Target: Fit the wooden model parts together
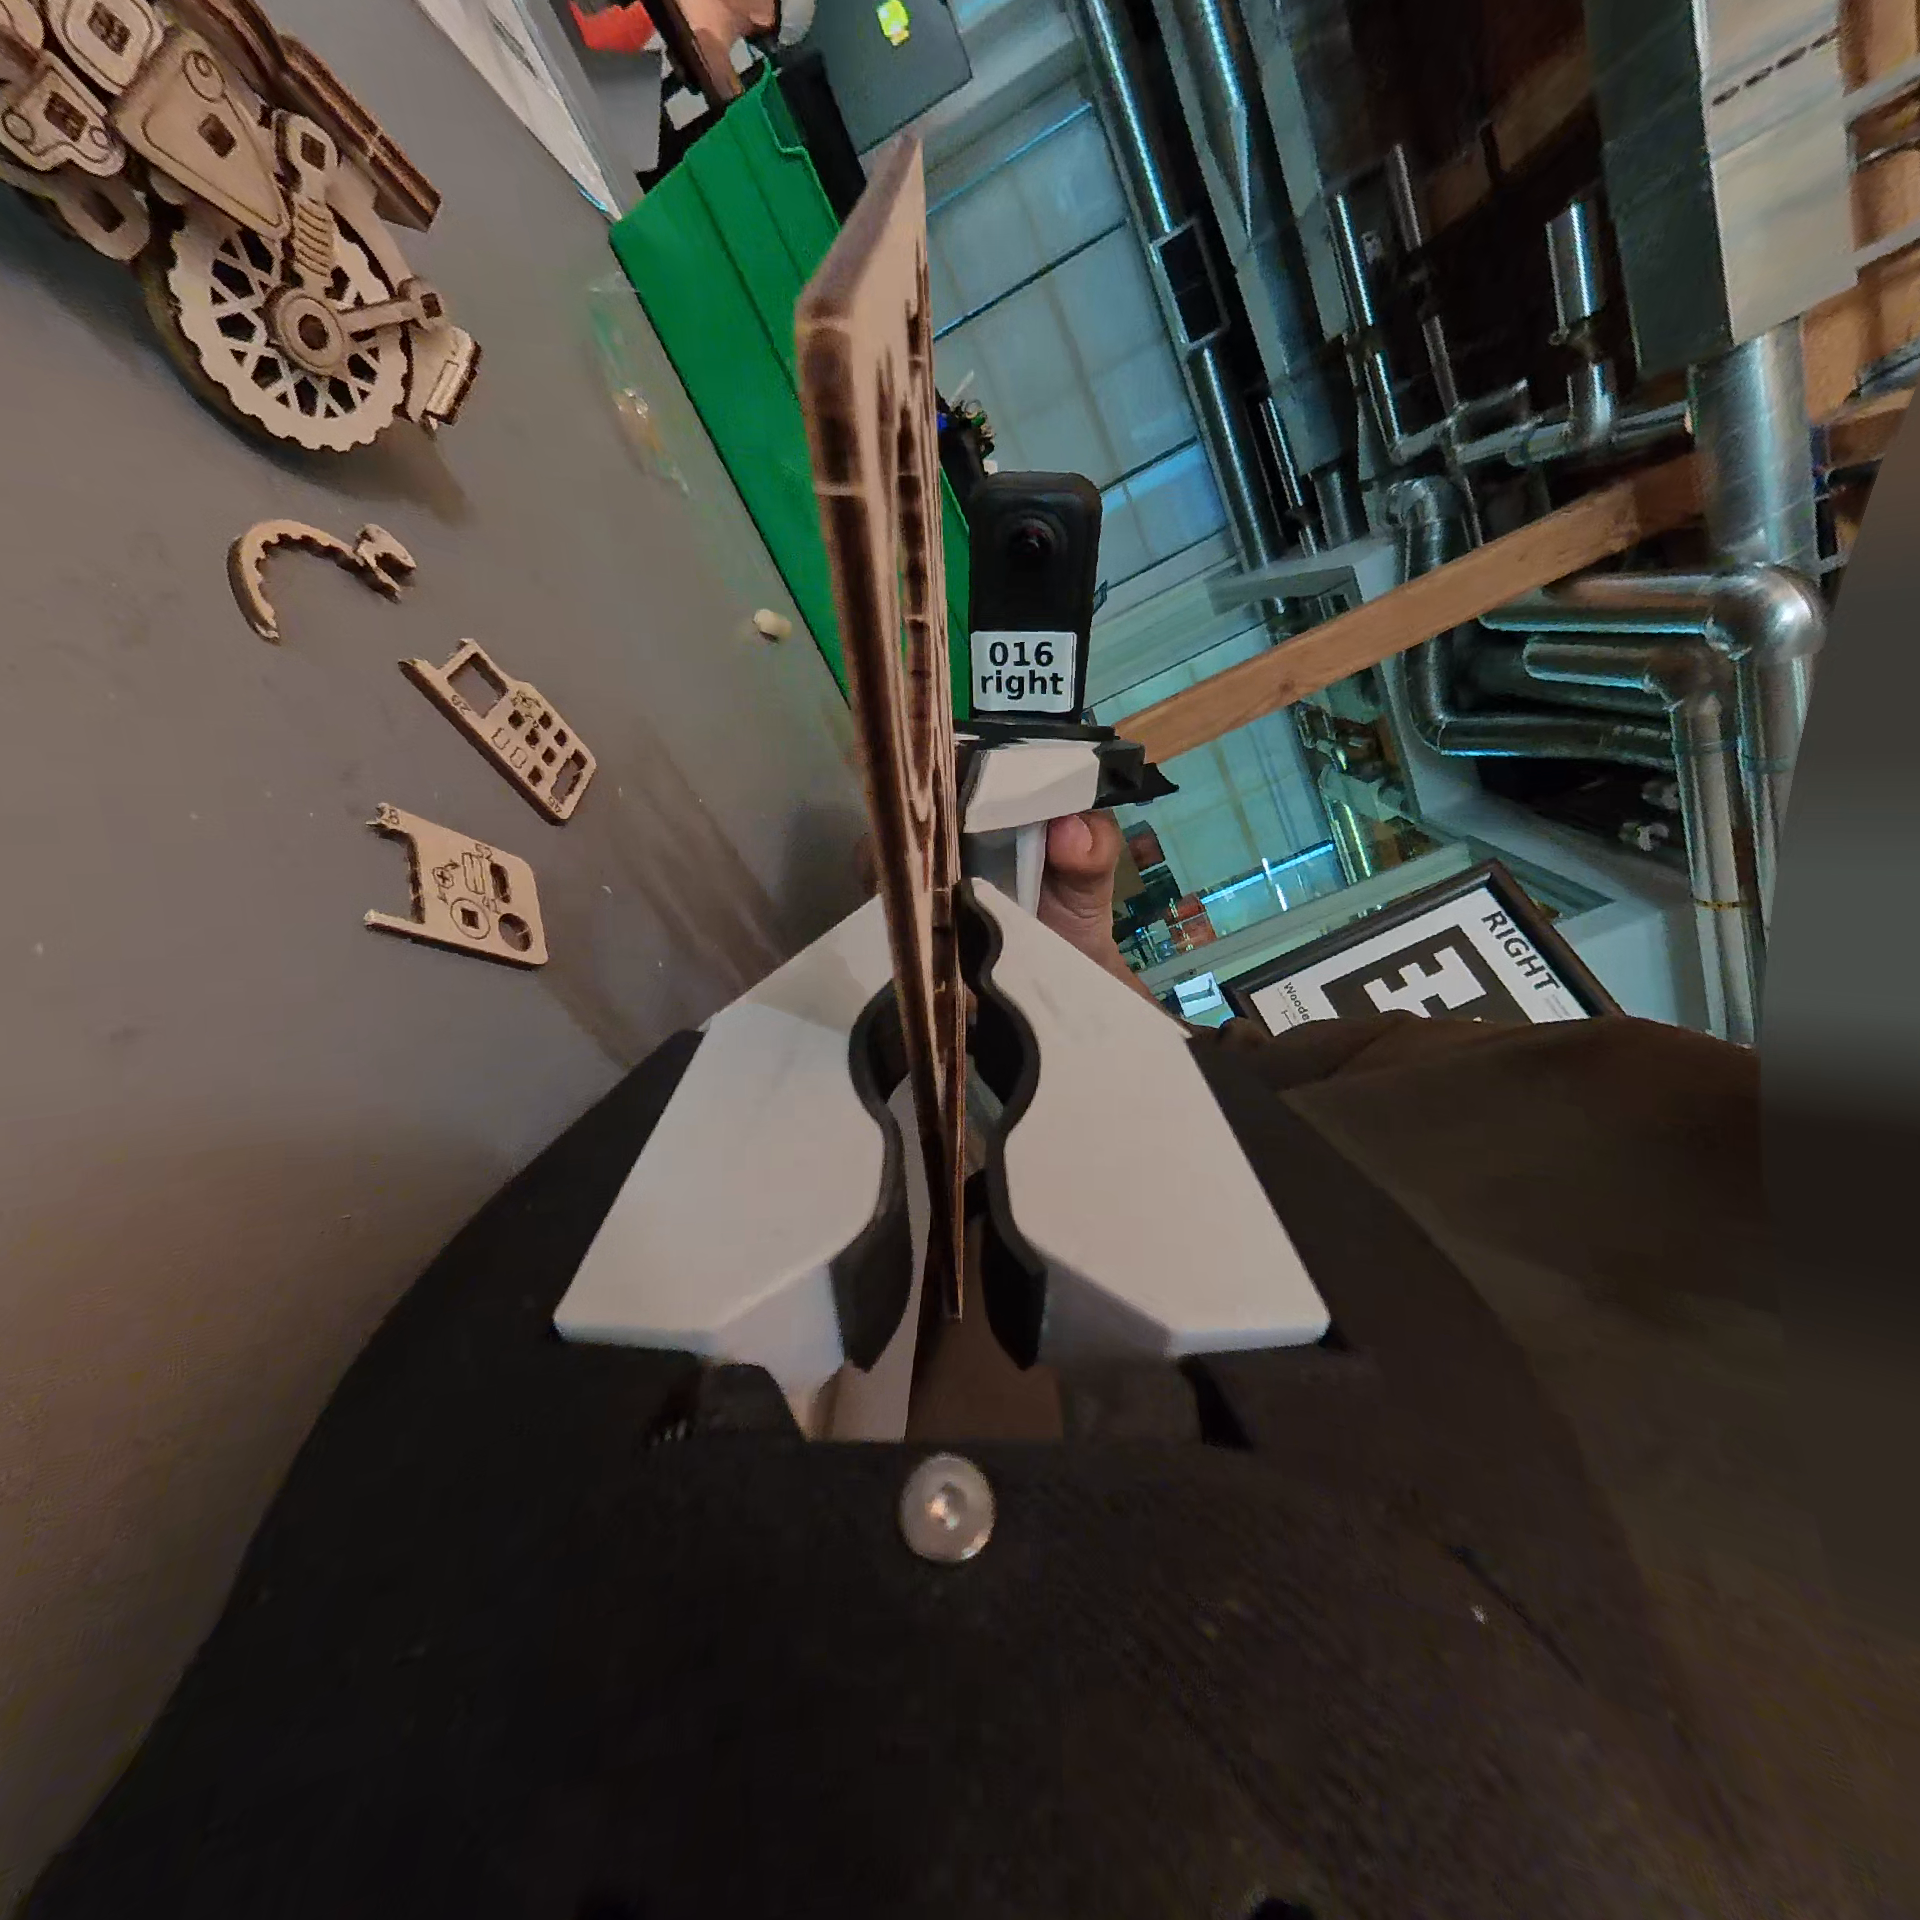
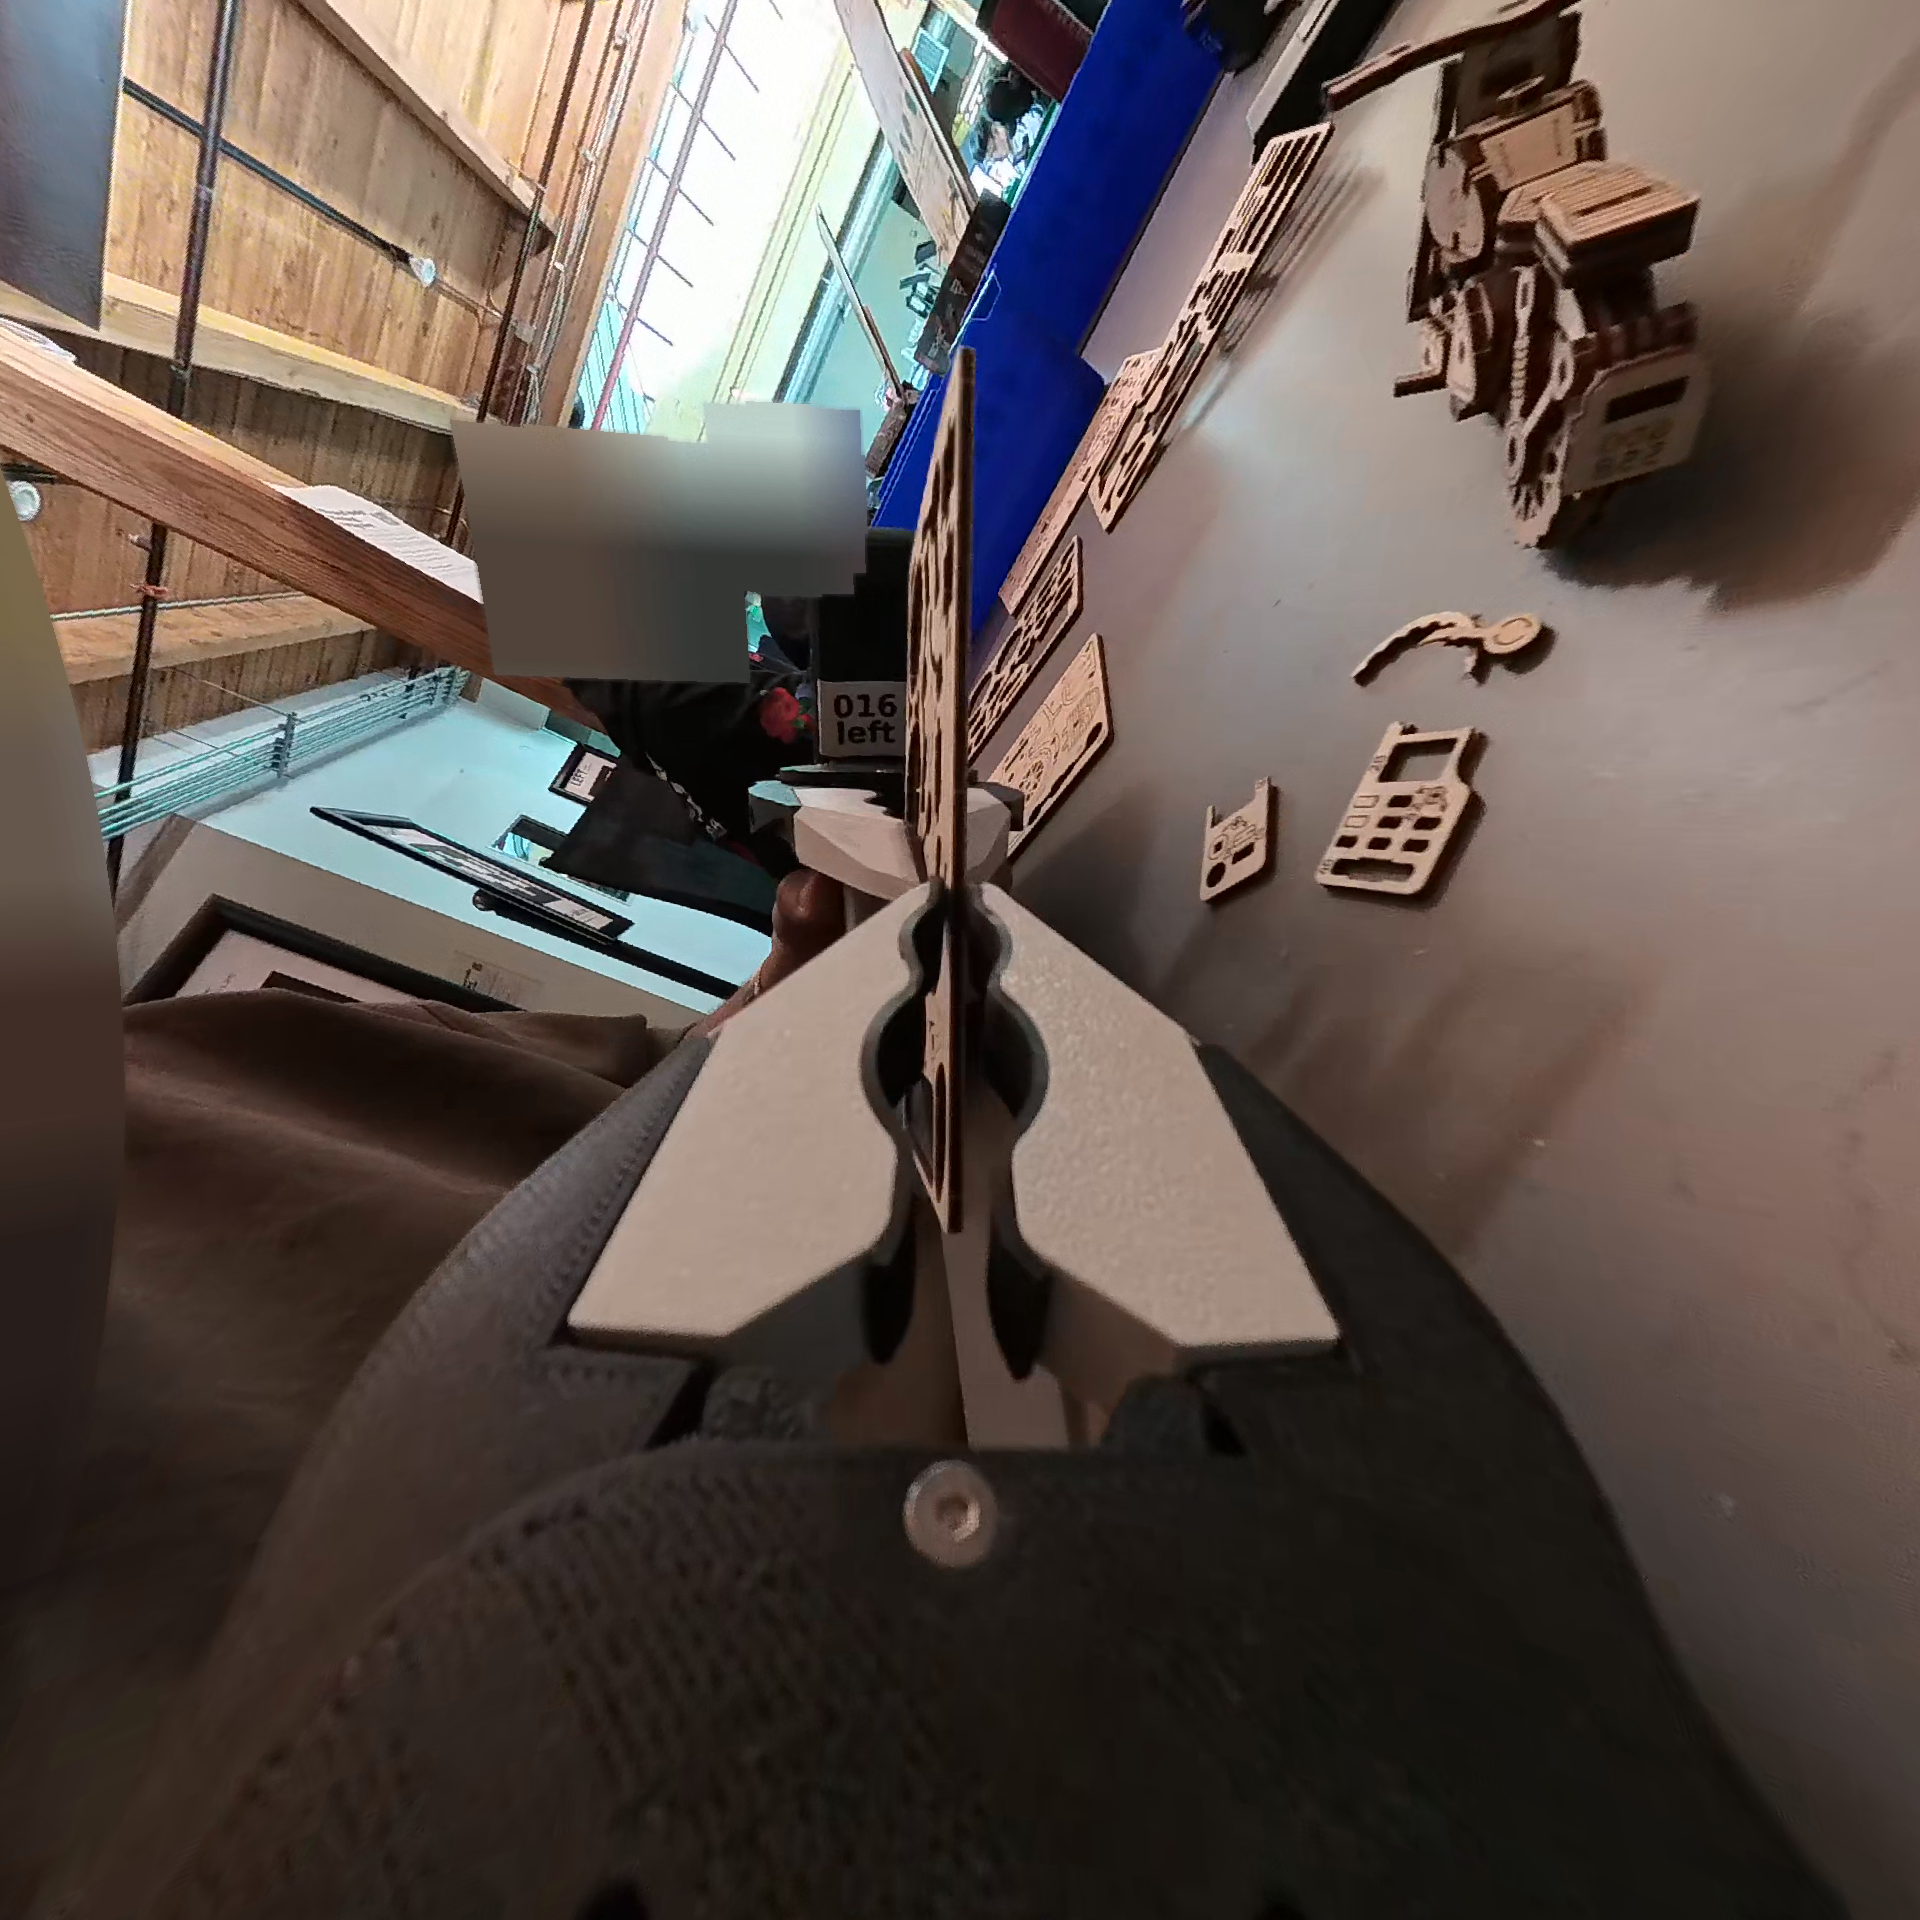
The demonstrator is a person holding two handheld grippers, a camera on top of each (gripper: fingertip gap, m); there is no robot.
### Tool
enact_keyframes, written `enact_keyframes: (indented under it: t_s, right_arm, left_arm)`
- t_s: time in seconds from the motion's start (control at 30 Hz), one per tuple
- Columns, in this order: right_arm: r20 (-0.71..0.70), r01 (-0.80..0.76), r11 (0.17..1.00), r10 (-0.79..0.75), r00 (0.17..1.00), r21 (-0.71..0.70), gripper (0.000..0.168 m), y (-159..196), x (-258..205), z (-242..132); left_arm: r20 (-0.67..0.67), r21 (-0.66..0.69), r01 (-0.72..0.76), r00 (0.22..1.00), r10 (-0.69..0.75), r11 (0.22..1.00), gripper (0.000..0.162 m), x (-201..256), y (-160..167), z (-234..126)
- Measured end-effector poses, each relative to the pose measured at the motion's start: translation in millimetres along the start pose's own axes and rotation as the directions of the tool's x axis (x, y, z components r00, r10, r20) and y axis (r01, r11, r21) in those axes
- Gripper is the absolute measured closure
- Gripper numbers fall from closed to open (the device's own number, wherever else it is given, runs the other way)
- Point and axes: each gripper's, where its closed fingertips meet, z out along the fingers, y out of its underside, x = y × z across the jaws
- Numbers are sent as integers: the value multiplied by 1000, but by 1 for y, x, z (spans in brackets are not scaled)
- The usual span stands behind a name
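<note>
Left gripper [image 1: 940, 1039] and right gripper [image 2: 951, 997] are clamping opposite ends of the wooden sheet [image 1: 883, 623], edge-on, long axis spanning between them, lifted clear above the table [image 1: 260, 1091].

Both views are wide-angle and strongly tilted, with straight lines bowing toward the edges and smeared, dark vignette patches at the borders. Daylight pours from tall windows [image 2: 717, 197], which are blown out to near white in the right wrist view; in the left wrist view the windows [image 1: 1049, 291] read cooler and bluish. The grey table [image 1: 208, 1039] is evenly lit, and the assembled wooden model [image 2: 1548, 312] throws a soft, broad shadow across it. Glare sits on the left gripper's [image 1: 940, 1091] white fingers [image 1: 769, 1164]. The upright wooden sheet [image 1: 883, 665] is slightly blurred close up, its near face dim
</note>
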Motion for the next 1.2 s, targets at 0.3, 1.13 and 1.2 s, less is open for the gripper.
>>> enact_keyframes:
  t_s: [0.3, 1.13, 1.2]
  right_arm:
    - [-19, 44, 999, -44, 999, -24, 161, 3, 4, -3]
    - [-6, 82, 992, -83, 997, -94, 147, 16, -1, -1]
    - [-8, 82, 992, -83, 997, -97, 147, 16, -1, -1]
  left_arm:
    - [12, -1, -14, 1000, 14, 1000, 162, 0, 1, 1]
    - [286, 467, -335, 933, 219, 818, 162, 14, -69, -56]
    - [294, 461, -351, 927, 232, 815, 162, 15, -69, -56]
